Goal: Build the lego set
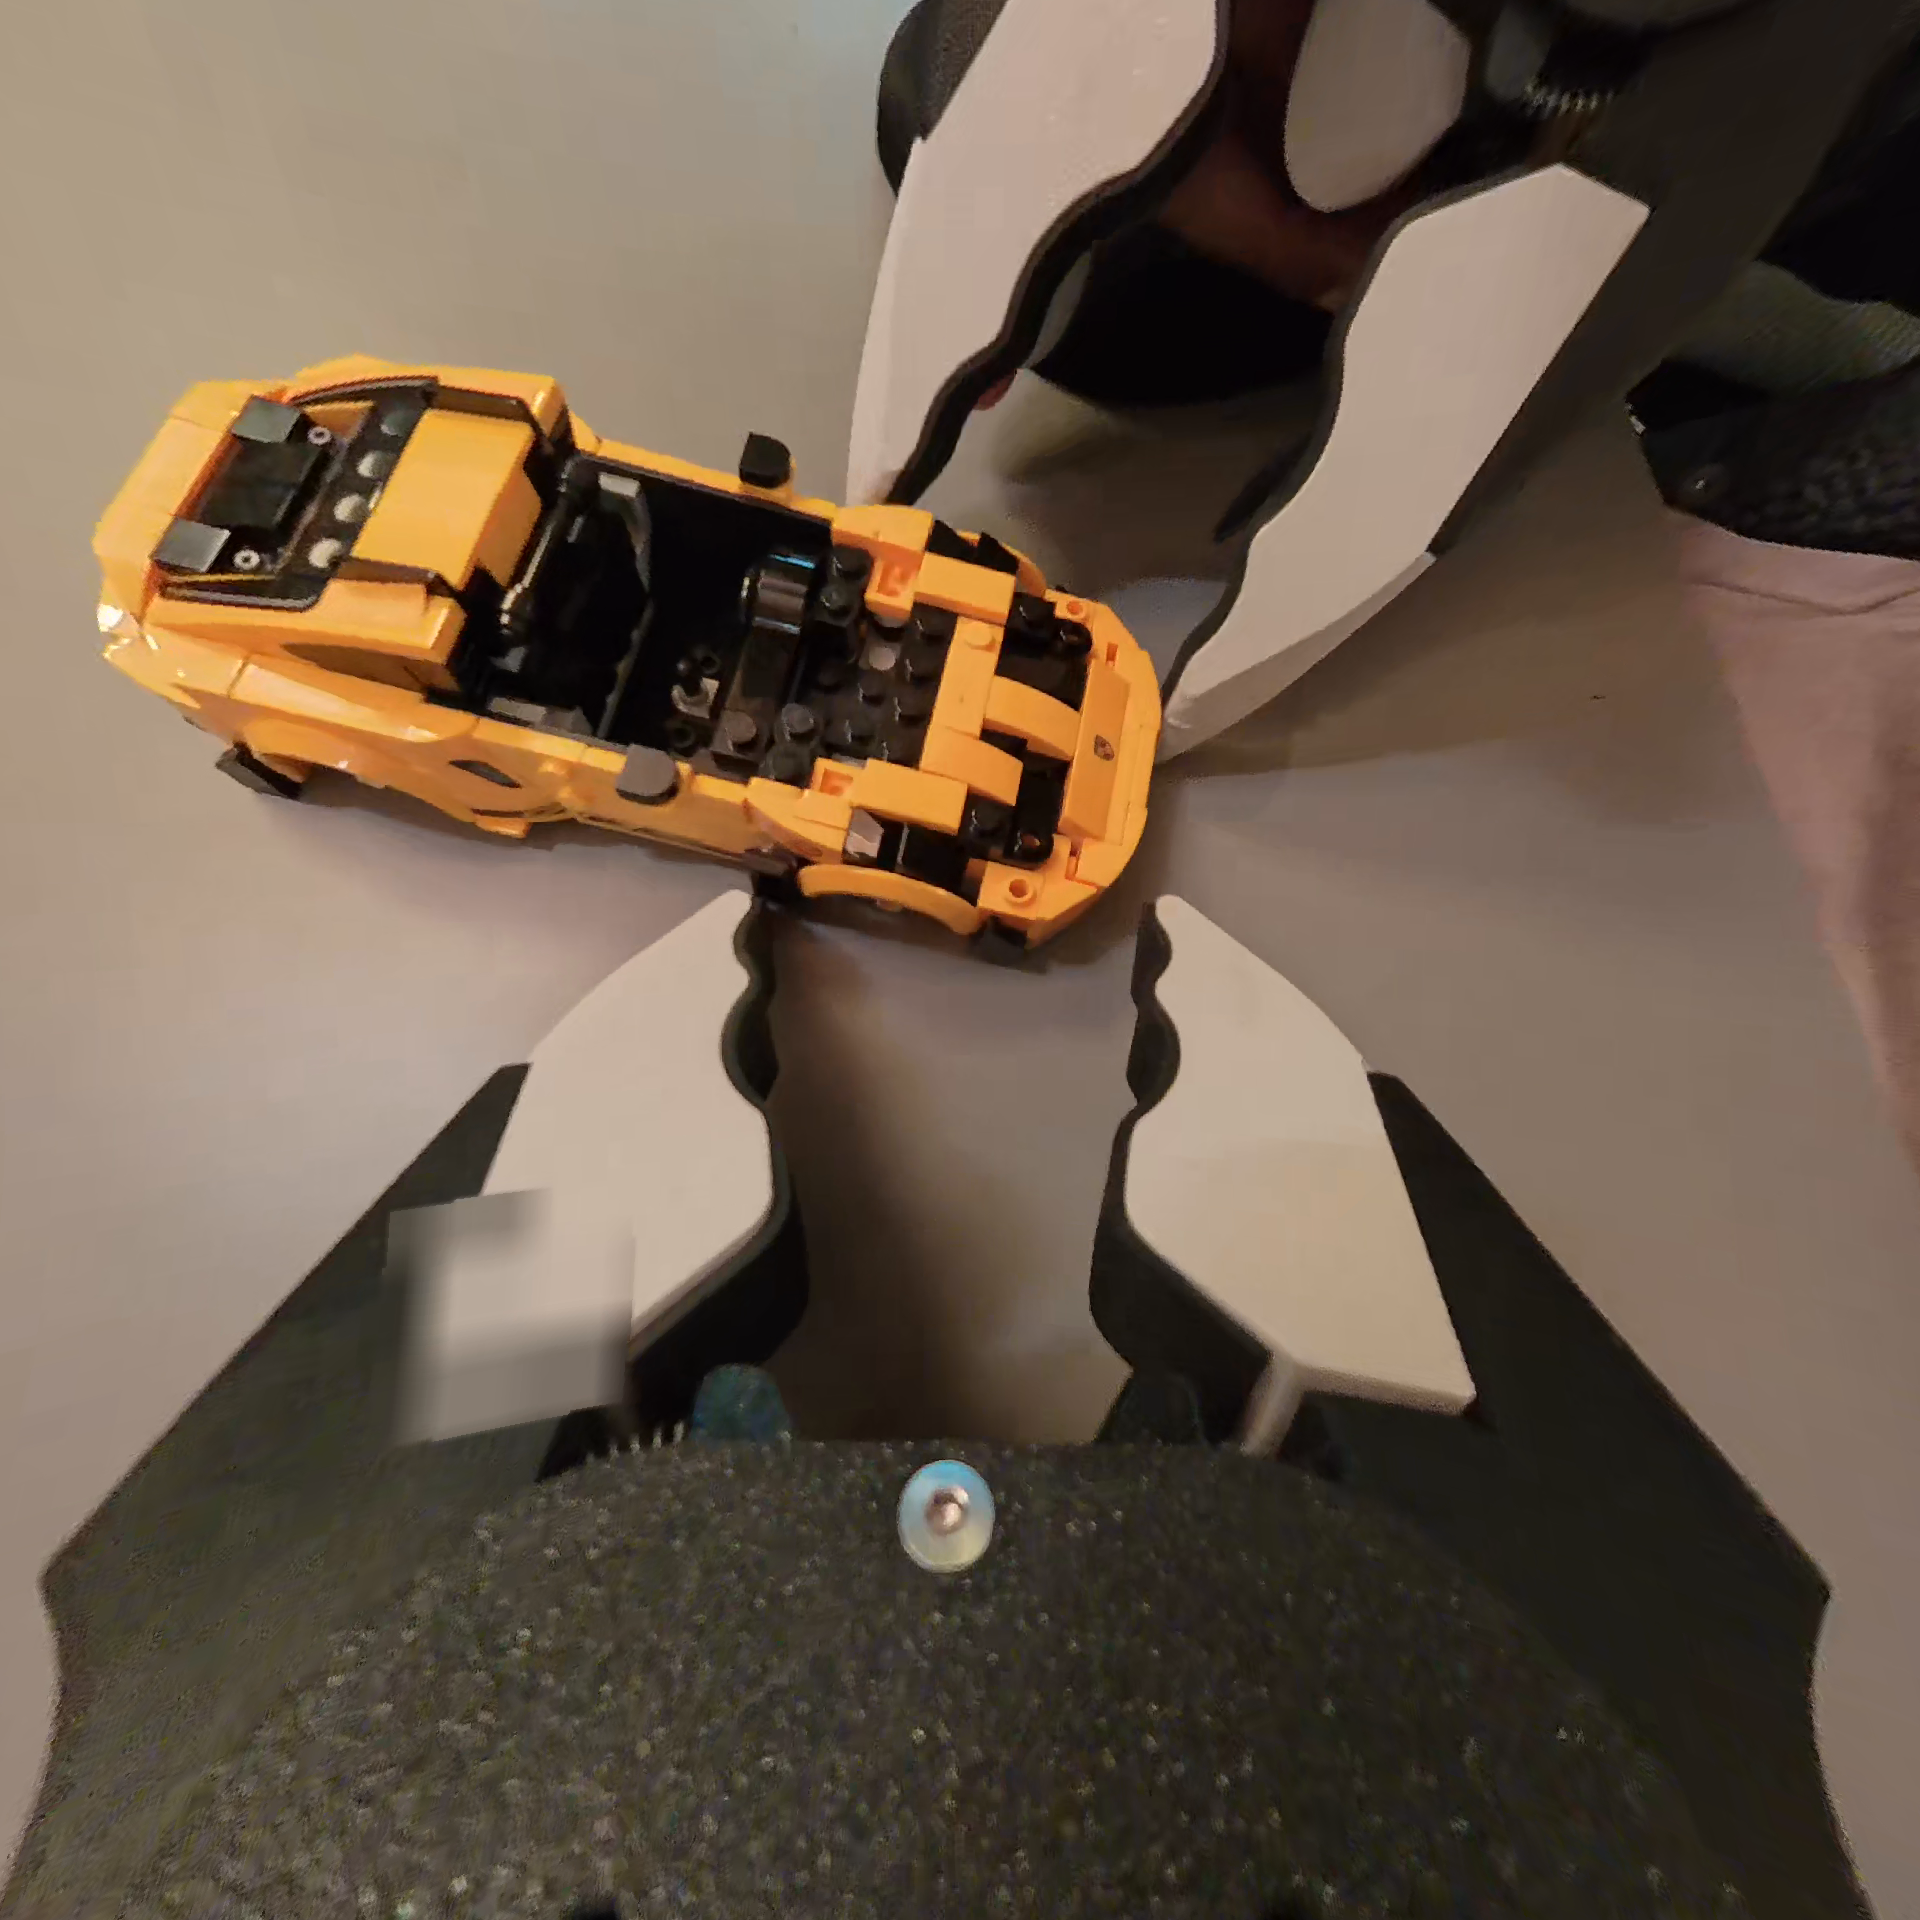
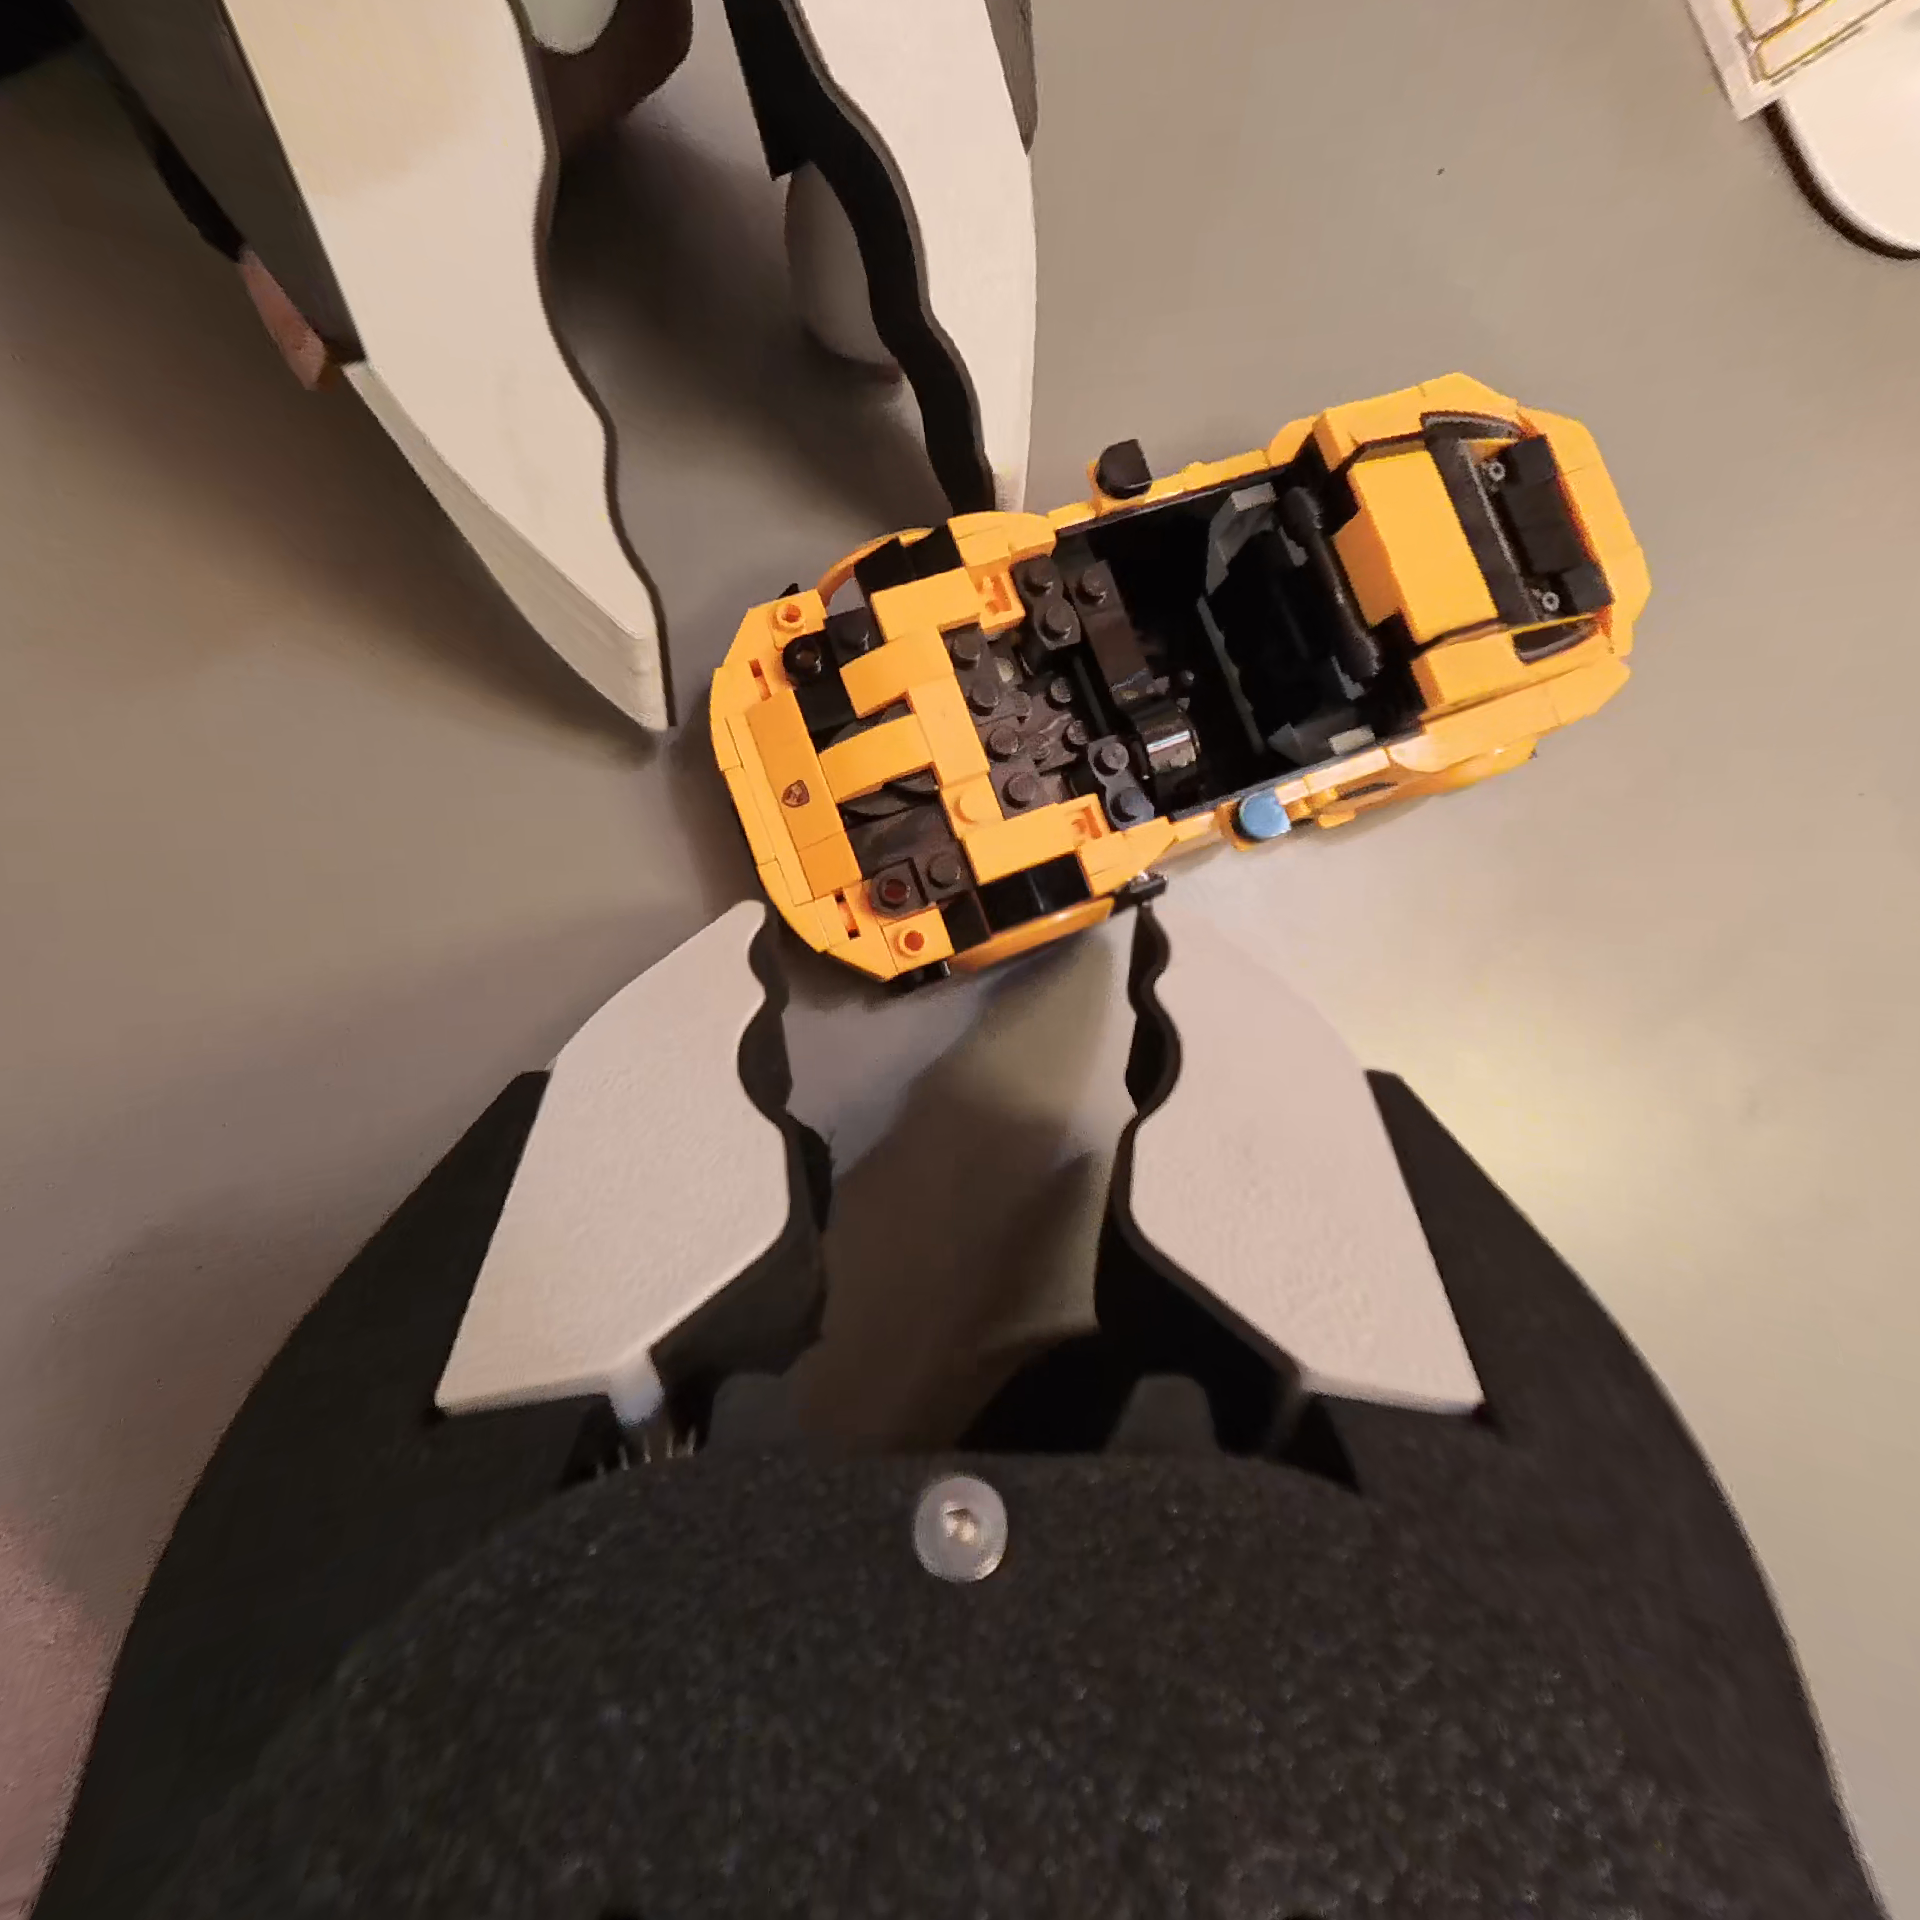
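Observation:
An orange-yellow lego car (image 1: 343, 665) with a black open cabin and no roof lies on the grey table (image 1: 260, 1039). Its hood shows bare black studs between orange strips. My left gripper (image 1: 951, 914) is open, and the car's front corner sits at its fingertips. My right gripper (image 1: 1029, 603) comes in from the top right, open, with its fingertips on either side of the car's nose. In the right wrist view the car (image 2: 1403, 540) points toward my open right gripper (image 2: 948, 925). The left gripper (image 2: 821, 608) stands open at the upper left.
A printed paper sheet (image 2: 1808, 62) and a white round object (image 2: 1849, 177) lie at the table's far right corner. A person's pale pink clothing (image 1: 1818, 883) shows at the right edge of the left wrist view.

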The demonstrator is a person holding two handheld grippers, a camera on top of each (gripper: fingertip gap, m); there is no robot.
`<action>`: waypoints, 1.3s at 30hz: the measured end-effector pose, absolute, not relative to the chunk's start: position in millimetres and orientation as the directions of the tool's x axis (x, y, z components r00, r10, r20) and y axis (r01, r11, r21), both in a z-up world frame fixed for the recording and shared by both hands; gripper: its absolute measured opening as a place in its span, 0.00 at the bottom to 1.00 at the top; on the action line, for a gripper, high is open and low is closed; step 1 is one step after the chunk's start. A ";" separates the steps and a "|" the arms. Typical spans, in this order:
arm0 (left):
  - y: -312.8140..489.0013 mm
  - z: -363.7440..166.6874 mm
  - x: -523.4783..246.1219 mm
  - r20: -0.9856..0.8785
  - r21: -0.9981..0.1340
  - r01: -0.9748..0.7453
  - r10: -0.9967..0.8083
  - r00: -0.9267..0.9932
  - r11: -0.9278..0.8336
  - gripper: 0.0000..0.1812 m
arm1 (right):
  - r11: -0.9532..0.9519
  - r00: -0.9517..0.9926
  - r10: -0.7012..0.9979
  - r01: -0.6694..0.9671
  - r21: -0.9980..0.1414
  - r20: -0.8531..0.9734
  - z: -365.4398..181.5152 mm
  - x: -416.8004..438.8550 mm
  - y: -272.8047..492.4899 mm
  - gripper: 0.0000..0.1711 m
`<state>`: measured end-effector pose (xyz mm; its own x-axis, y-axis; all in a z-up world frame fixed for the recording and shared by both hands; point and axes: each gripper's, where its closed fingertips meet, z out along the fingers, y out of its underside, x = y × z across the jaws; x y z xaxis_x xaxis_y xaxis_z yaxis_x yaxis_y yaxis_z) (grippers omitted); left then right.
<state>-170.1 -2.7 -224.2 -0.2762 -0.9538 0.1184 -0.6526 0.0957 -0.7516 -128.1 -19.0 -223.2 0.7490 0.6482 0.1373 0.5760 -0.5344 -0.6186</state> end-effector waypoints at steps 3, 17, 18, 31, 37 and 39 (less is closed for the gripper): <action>2.4 -224.2 -168.3 0.123 -0.749 -0.659 -0.964 -0.237 0.067 0.32 | -0.529 0.742 0.655 0.586 -0.613 0.144 -223.3 -127.7 -17.9 0.35; 1.7 -223.9 -169.1 0.133 -0.737 -0.674 -0.967 -0.218 0.051 0.21 | -0.534 0.757 0.633 0.580 -0.615 0.163 -223.2 -125.5 -12.0 0.32; 1.6 -223.9 -169.1 0.136 -0.737 -0.674 -0.966 -0.218 0.048 0.21 | -0.534 0.756 0.634 0.581 -0.614 0.163 -223.2 -125.4 -11.9 0.32; -3.5 -223.2 -173.3 0.164 -0.743 -0.668 -0.956 -0.242 0.042 0.28 | -0.511 0.729 0.668 0.597 -0.619 0.152 -210.2 -112.5 -15.5 0.40; -1.7 -222.9 -169.0 0.169 -0.740 -0.673 -0.969 -0.179 -0.004 0.34 | -0.447 0.637 0.768 0.607 -0.657 0.066 -182.7 -81.8 8.6 0.47; -2.4 -223.3 -167.1 0.157 -0.738 -0.675 -0.975 -0.160 -0.008 0.37 | -0.443 0.602 0.799 0.574 -0.689 -0.012 -177.3 -75.9 28.3 0.48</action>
